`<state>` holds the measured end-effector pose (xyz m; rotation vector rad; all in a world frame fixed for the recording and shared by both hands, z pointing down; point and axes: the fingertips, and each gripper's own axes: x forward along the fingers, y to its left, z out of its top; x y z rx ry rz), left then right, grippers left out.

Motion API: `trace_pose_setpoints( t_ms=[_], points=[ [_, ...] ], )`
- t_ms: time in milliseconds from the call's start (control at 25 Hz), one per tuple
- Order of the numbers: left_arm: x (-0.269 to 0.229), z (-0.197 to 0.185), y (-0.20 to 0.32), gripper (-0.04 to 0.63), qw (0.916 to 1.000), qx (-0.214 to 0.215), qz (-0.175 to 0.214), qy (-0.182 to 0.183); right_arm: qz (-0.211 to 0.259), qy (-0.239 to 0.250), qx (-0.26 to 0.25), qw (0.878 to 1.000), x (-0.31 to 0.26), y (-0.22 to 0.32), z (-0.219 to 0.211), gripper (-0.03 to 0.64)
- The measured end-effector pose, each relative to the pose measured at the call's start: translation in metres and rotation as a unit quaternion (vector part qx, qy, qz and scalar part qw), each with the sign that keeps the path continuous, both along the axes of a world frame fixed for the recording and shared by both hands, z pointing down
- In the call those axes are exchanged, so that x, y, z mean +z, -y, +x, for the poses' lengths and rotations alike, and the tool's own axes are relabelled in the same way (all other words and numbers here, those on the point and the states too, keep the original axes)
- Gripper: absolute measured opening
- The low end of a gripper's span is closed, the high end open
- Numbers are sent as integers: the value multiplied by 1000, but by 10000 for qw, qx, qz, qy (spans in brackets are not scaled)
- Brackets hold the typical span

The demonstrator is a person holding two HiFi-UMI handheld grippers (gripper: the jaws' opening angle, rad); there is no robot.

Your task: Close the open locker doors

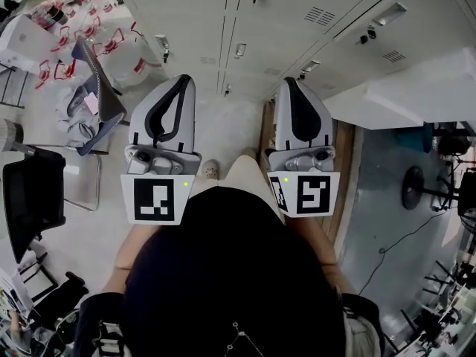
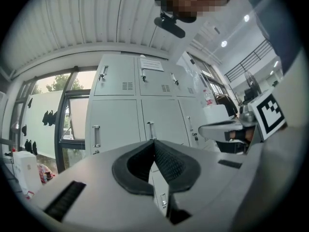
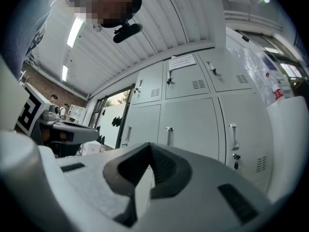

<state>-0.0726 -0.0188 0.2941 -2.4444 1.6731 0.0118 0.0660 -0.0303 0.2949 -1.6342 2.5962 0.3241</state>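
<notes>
Straight ahead stands the row of grey lockers (image 1: 282, 21). The doors (image 3: 193, 124) facing us are all closed, and a white panel (image 1: 416, 88) juts out at the right. The left gripper (image 1: 184, 79) and right gripper (image 1: 289, 81) point at the lockers side by side without touching them. Both have their jaws pressed together, holding nothing.

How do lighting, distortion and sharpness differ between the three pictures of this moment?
Head view: soft even light, no hard shadows; the lockers lean outward from the wide lens. Left gripper view: round fisheye frame with black corners; the window is the brightest area. Right gripper view: same fisheye bending; the ceiling lamp glares, while the lockers look sharp.
</notes>
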Motion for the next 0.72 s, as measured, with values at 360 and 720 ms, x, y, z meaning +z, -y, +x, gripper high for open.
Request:
trace_pose_setpoints(
  t_ms=[360, 720],
  points=[
    [9, -31, -22, 3, 9997, 41, -70, -242, -30, -32, 5, 10000, 2, -27, -39, 0],
    [5, -32, -28, 3, 9992, 240, 23, -313, -14, -79, 289, 9996, 1, -41, -38, 0]
  ],
)
